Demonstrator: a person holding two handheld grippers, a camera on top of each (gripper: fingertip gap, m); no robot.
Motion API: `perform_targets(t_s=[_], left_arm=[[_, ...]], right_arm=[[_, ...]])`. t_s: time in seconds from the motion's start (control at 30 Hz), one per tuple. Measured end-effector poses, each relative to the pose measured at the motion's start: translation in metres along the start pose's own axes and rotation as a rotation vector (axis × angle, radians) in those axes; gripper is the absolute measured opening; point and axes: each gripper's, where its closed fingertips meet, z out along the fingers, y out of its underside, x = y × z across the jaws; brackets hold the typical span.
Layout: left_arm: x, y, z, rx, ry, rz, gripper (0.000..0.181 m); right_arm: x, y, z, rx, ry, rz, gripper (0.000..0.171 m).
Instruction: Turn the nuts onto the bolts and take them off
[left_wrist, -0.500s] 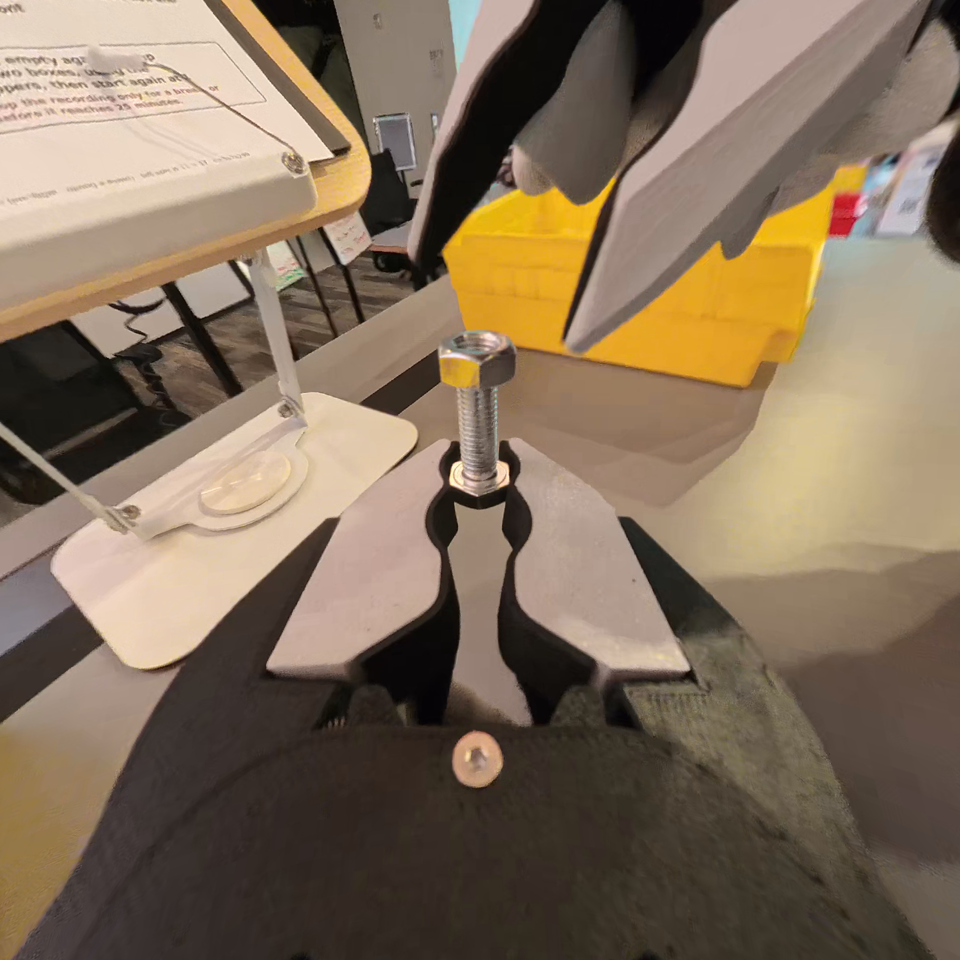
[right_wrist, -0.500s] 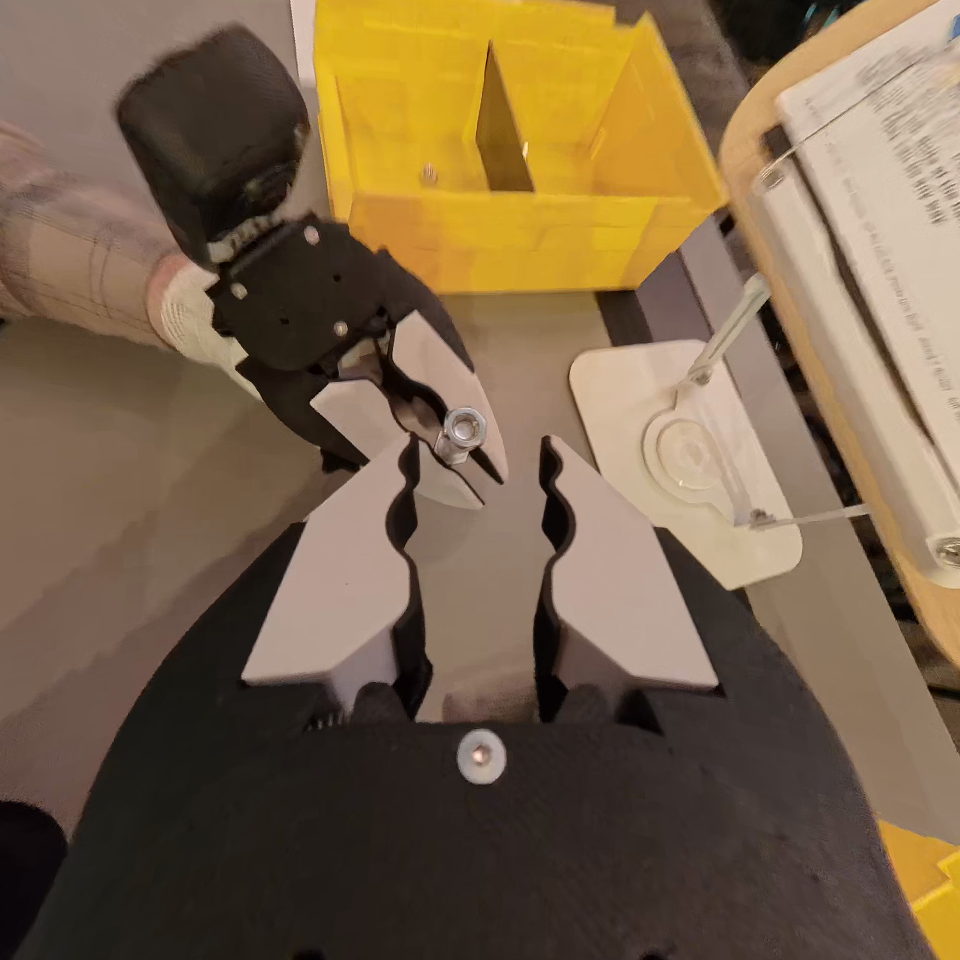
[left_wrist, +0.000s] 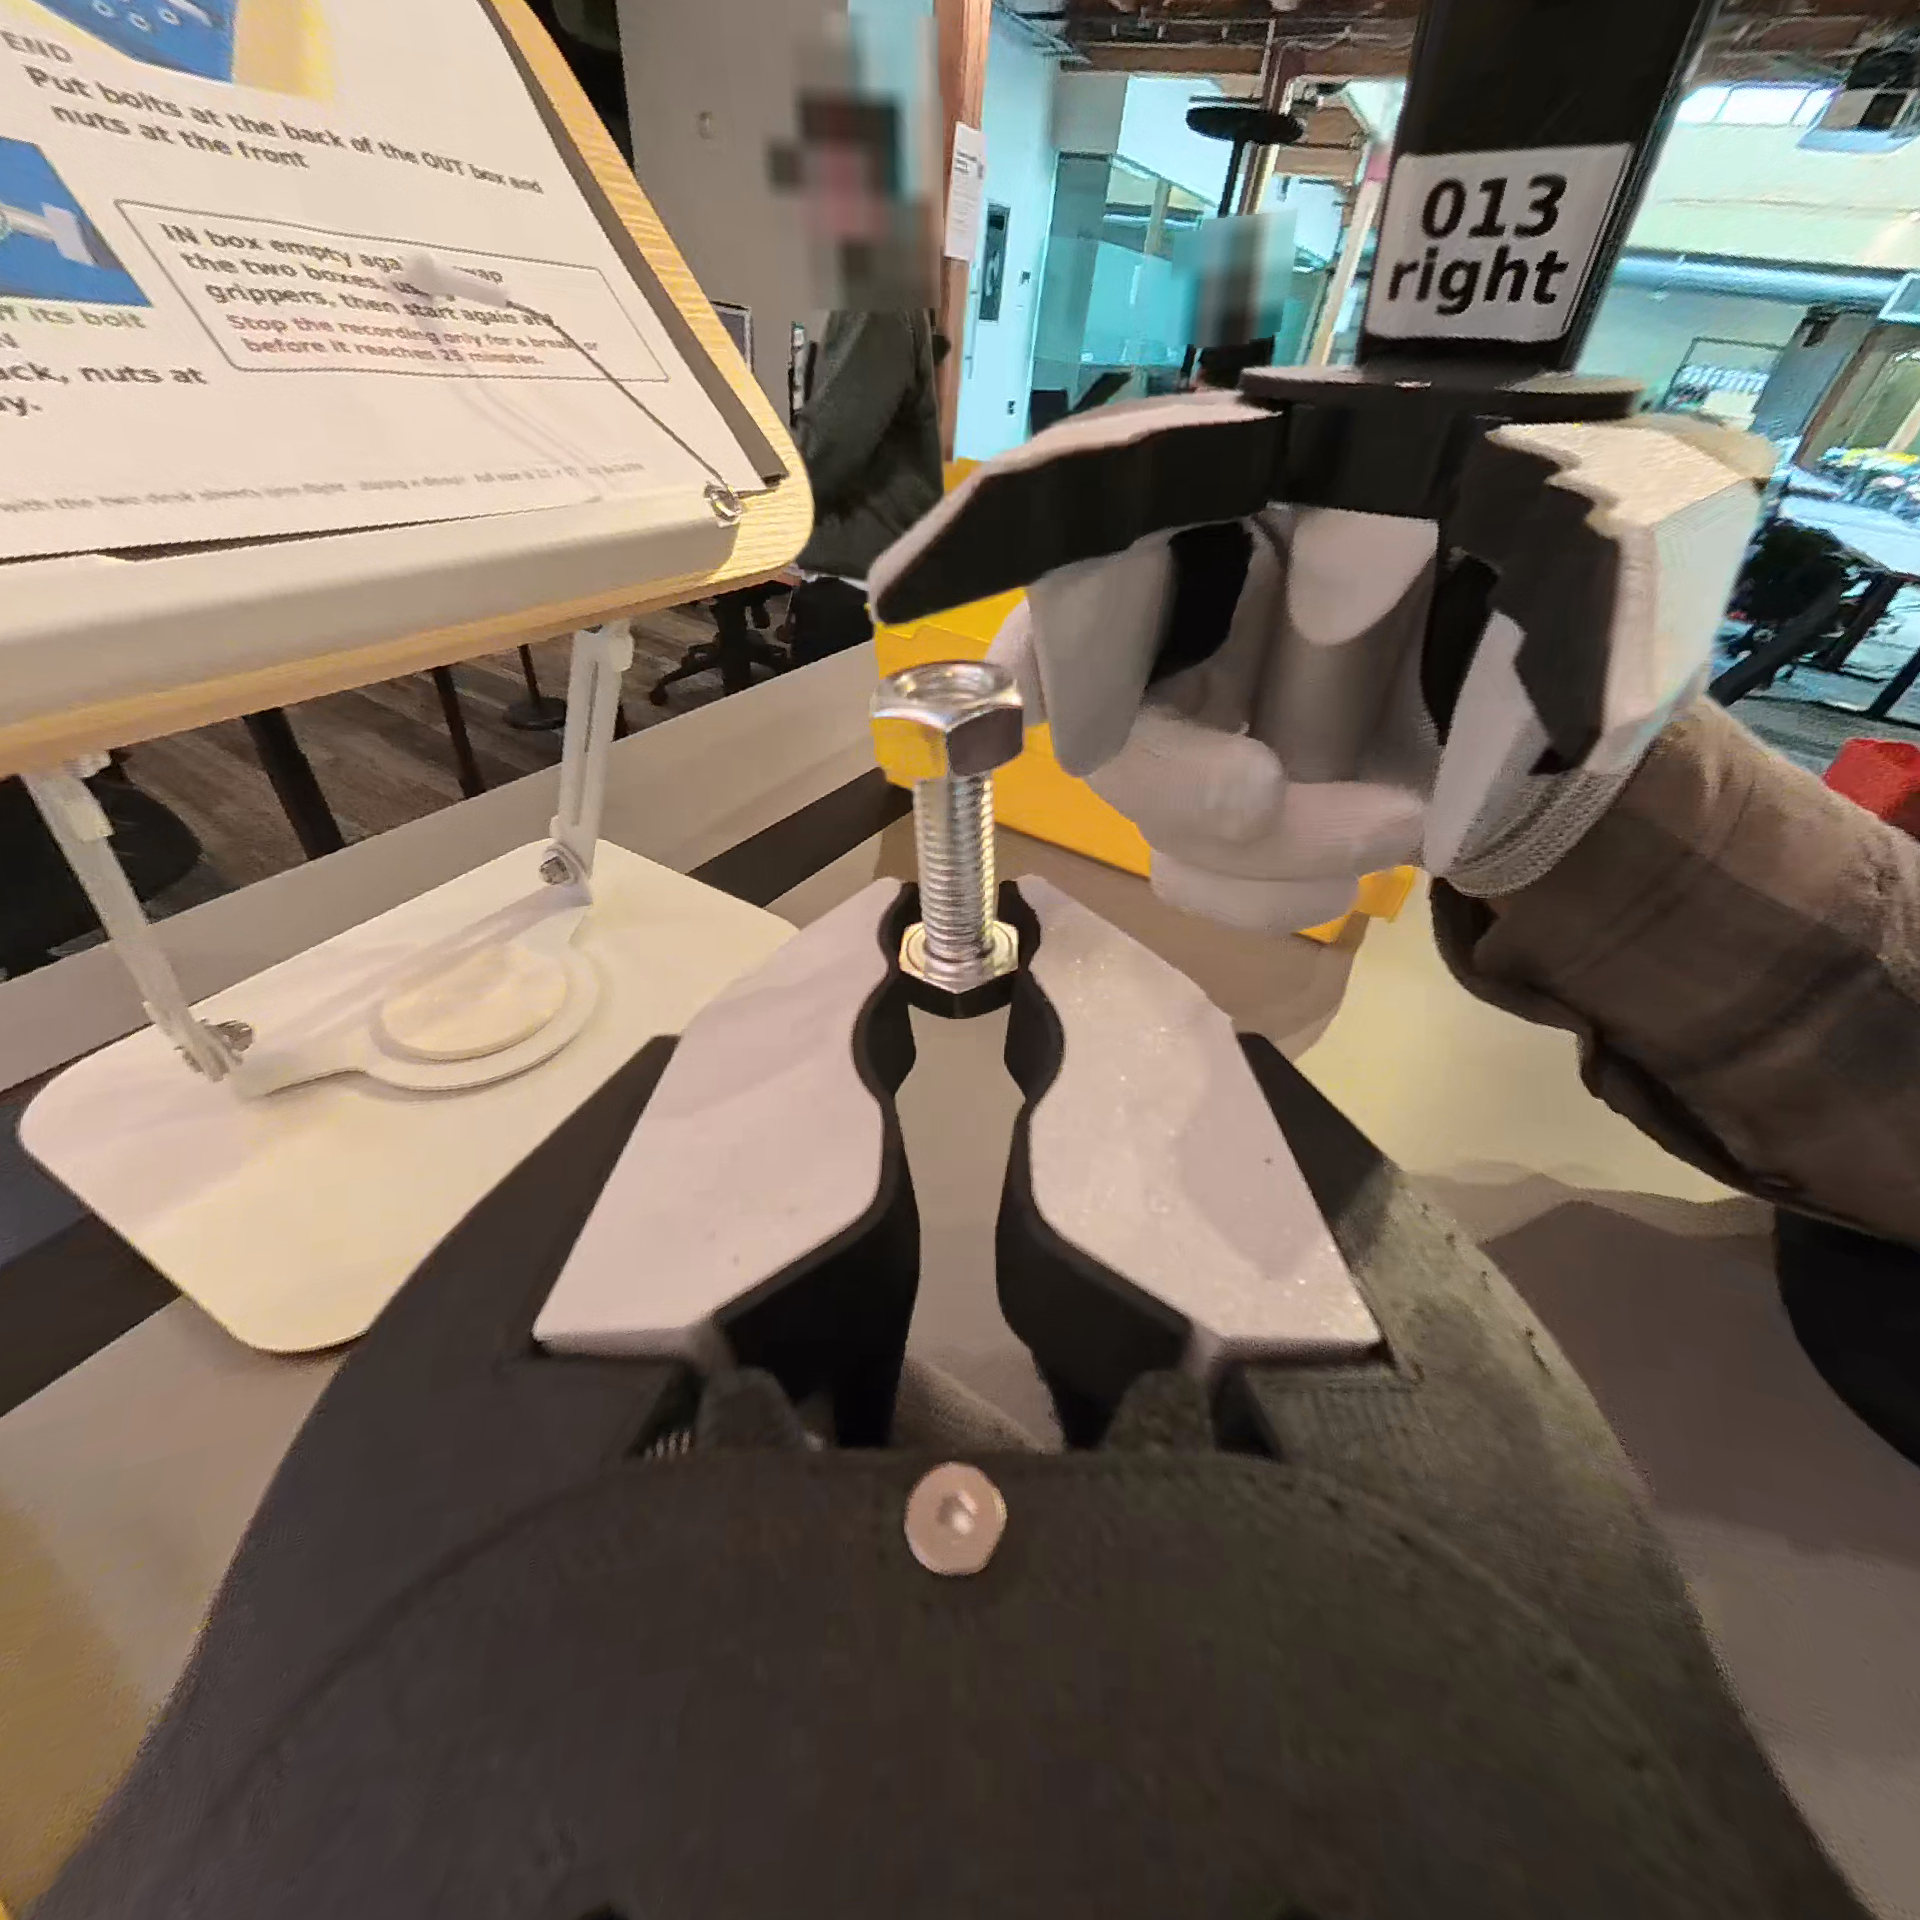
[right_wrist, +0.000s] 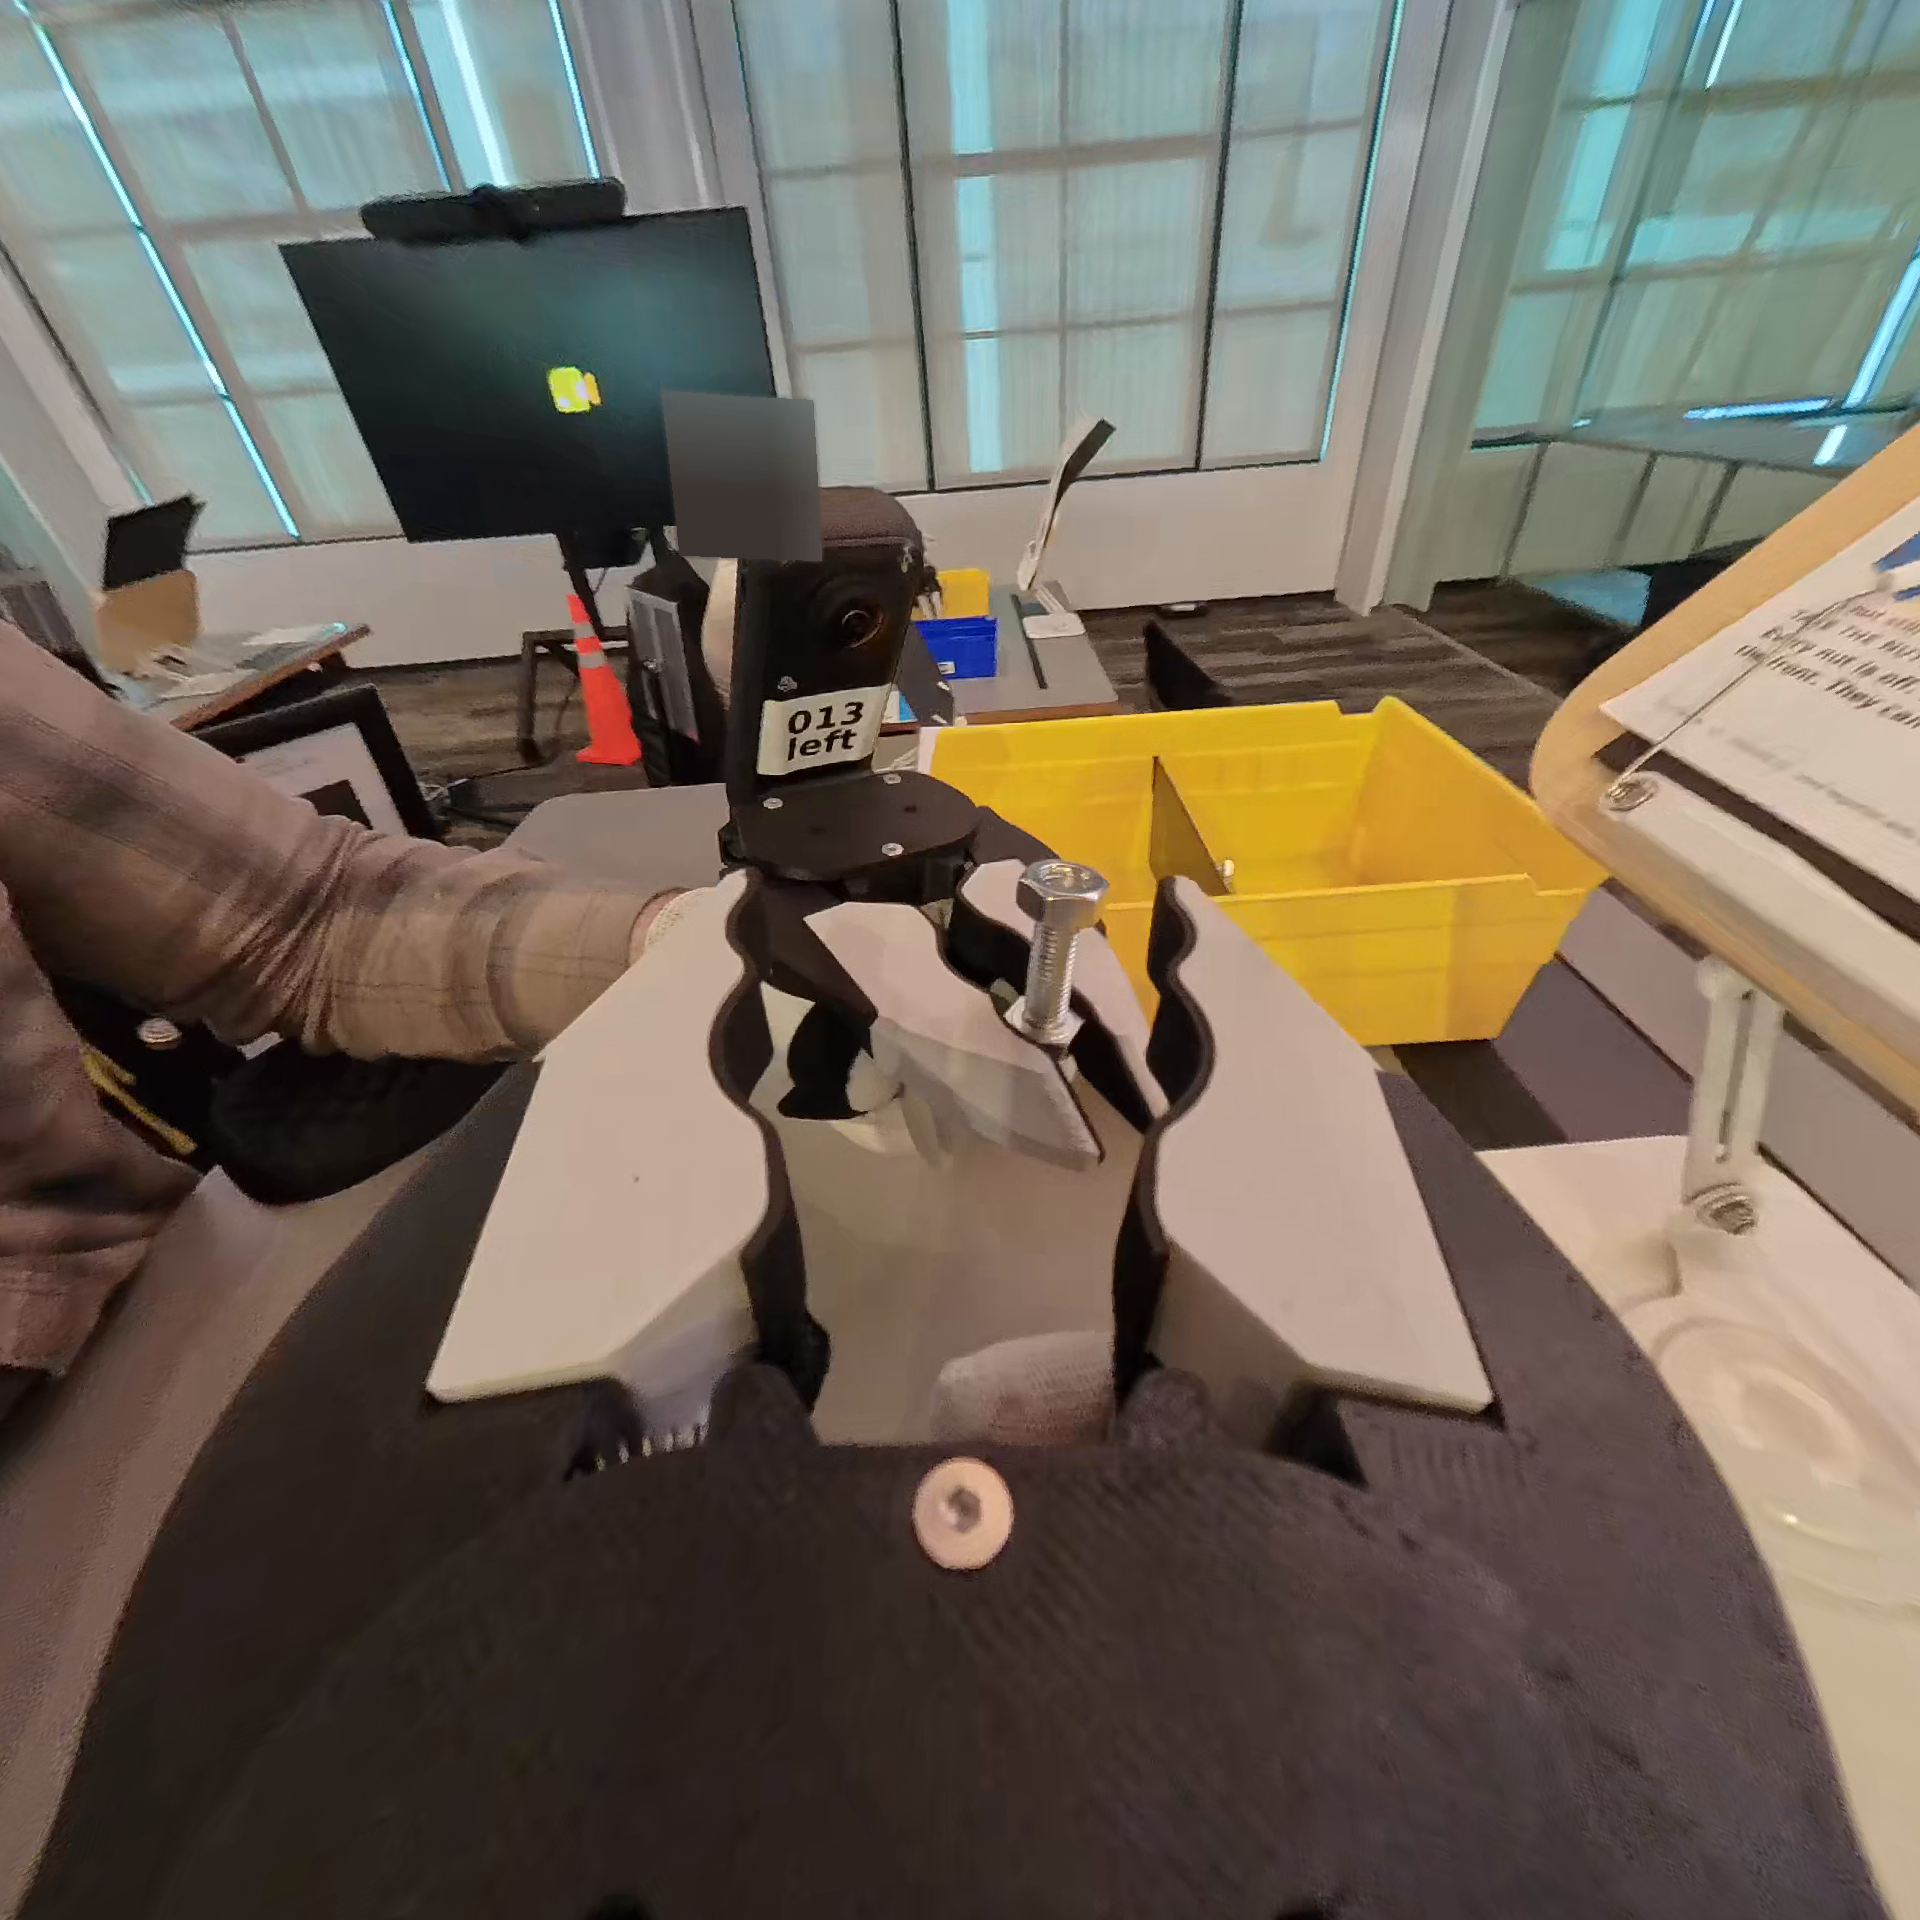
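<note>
A: Pinching what with the left tongs (left_wrist: 958, 912)?

B: Clamping the bolt (left_wrist: 954, 852) by its hex head, right in the notch at the tips. Standing upright out of the tongs, long axis vertical, clear of the bench (left_wrist: 1455, 1101)

A: And the nut (left_wrist: 948, 717)?

B: Sitting at the very top of the thread, well apart from the head. Judging by that, nearly off or only just started; cannot tell which

A: Doing what with the right tongs (right_wrist: 951, 935)?

B: Spread wide, gripping nothing. Facing the left tongs head-on and lying flat, across the bolt's axis. In the right wrist view, framing the nut in the gap at the tips, nearer the right-hand finger than the left-hand one. Touching neither, as far as can be judged

A: And from the left wrist view?

B: Riding a shade higher than the nut and just beyond it. Probably needing to drop a little and centre on the hex before closing

A: Nearer the nut, which tongs?

B: The right, free for turning, with the left serving as the vise. Worth squaring to the flats first, else likely to slip off a corner. Beyond both tongs, only the yellow bin (right_wrist: 1351, 904)
</note>
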Motion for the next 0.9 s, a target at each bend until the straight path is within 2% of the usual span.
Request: perform_targets(t_s=[0.03, 0.47, 0.7, 0.73, 0.8, 0.9], left_arm=[[-0.001, 0.001, 0.000, -0.006, -0.008, 0.009, 0.014], [-0.004, 0.006, 0.001, -0.027, -0.023, 0.022, 0.014], [-0.004, 0.007, 0.002, -0.038, -0.032, 0.036, 0.014], [-0.005, 0.008, 0.002, -0.040, -0.033, 0.035, 0.014], [-0.006, 0.008, 0.001, -0.040, -0.037, 0.031, 0.014], [-0.005, 0.008, 0.002, -0.039, -0.034, 0.033, 0.014]], right_arm=[[0.001, 0.003, 0.002, -0.011, 0.003, 0.000, 0.072], [-0.006, 0.007, -0.002, -0.046, -0.023, -0.032, 0.063], [-0.007, 0.012, 0.001, -0.069, -0.021, -0.041, 0.069], [-0.007, 0.012, 0.000, -0.071, -0.026, -0.040, 0.067], [-0.018, 0.010, -0.006, -0.058, -0.102, -0.036, 0.033], [-0.010, 0.009, -0.009, -0.061, -0.058, -0.033, 0.039]])
